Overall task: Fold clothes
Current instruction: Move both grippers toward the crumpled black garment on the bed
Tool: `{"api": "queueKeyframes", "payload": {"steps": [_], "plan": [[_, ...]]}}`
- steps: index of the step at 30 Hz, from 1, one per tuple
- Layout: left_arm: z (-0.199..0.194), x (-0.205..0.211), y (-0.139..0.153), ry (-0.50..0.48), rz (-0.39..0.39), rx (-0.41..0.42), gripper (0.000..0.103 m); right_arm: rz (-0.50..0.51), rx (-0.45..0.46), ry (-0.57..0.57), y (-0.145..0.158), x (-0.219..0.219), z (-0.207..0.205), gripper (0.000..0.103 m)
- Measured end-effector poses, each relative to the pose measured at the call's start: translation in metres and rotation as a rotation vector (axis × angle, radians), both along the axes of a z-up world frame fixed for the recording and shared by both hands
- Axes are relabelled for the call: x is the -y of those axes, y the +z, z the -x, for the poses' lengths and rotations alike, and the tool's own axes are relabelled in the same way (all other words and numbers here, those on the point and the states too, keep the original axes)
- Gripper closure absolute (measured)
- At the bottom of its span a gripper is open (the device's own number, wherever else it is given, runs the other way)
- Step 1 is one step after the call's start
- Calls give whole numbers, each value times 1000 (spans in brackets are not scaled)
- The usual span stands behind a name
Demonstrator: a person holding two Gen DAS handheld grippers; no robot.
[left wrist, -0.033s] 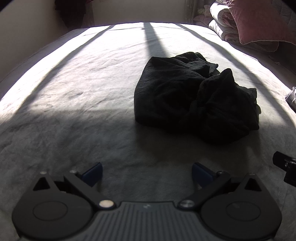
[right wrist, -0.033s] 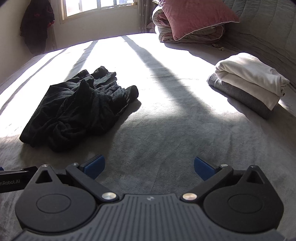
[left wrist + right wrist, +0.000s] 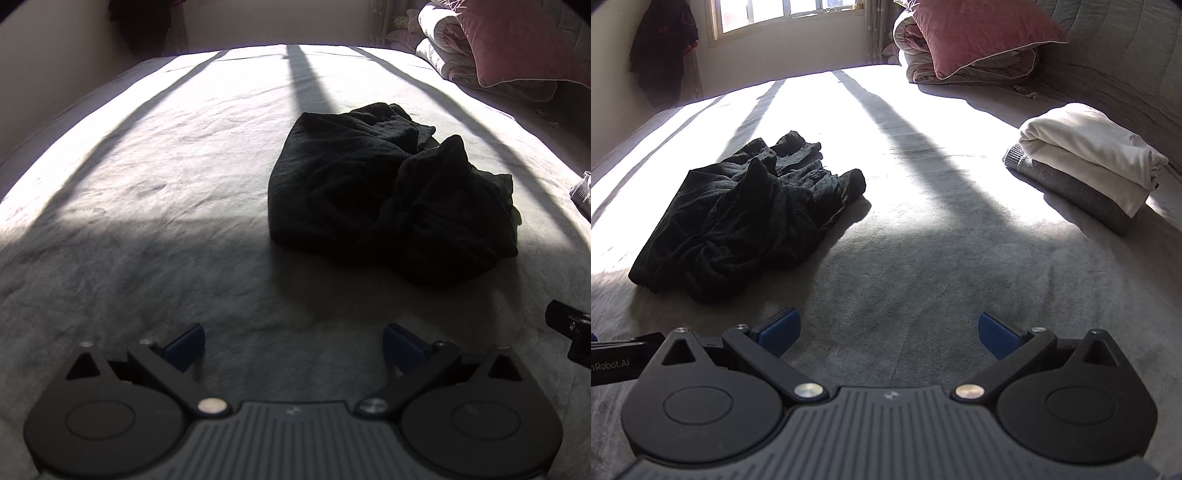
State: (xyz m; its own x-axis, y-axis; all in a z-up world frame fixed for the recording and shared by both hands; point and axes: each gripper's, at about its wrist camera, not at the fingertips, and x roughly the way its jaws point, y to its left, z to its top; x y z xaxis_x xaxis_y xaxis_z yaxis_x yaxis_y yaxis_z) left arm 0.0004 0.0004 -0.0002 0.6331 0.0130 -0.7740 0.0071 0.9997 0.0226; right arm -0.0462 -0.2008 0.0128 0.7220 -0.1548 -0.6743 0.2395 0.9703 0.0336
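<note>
With both the left gripper (image 3: 291, 347) and right gripper (image 3: 888, 332) spread wide and empty, each should reach ahead for an edge of the crumpled black knit garment (image 3: 388, 206) and spread it flat on the bed (image 3: 147, 221).

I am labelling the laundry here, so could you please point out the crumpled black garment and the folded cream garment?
crumpled black garment (image 3: 738, 218): right wrist view, middle of the heap.
folded cream garment (image 3: 1089, 147): right wrist view, its top fold.

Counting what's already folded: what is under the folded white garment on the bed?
A folded grey garment lies directly under the white garment, its ribbed edge showing at the left. Whether anything lies between them is hidden.
</note>
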Motion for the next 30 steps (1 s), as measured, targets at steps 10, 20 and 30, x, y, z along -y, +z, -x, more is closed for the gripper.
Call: {"api": "queueKeyframes", "payload": {"steps": [10,20,30], "plan": [[3,-4,1,-1,-9,18,1,-17,-11,3,-3,0,1,0],[4,-10,2,19,-8,16,1,-3,-29,38,-1,-7,0,0],[4,-15,1,17,-4,6,0,-13,-30,91,7,-13,2,0]]}}
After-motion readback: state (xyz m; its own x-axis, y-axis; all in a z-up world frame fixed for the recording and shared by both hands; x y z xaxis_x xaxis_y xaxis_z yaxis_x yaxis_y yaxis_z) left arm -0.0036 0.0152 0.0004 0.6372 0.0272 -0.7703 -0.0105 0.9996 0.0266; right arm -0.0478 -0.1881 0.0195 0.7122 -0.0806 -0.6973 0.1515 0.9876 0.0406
